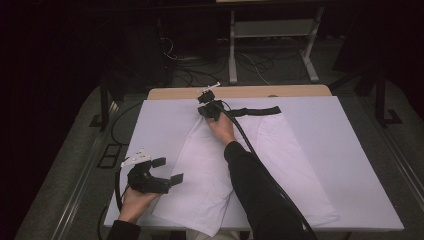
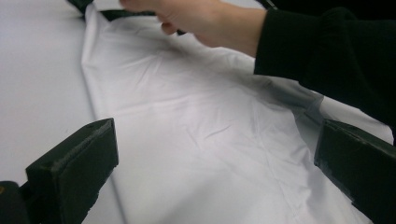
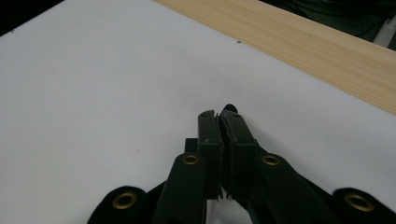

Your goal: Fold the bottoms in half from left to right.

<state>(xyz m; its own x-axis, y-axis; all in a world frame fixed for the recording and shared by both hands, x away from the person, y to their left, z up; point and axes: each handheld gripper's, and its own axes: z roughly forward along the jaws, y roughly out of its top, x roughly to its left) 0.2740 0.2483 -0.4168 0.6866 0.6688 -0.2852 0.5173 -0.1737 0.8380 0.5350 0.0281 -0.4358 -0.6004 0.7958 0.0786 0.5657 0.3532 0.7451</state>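
The white garment (image 1: 240, 170) lies lengthwise on the surface (image 1: 350, 150), its black waistband (image 1: 255, 111) at the far end. The right claw (image 1: 207, 111), pressed together, pinches that waistband there; the left claw (image 1: 167, 170), spread wide, hovers beside the garment's near left edge.

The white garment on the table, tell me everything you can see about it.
The white garment looks like thin, lightly creased fabric, spread flat on the white table cover. It widens from a narrow far end to a broad near hem at the table's front edge. A black band with brass eyelets runs along its far end. The right gripper, jaws shut, is at that band. The left gripper is open beside its near left edge.
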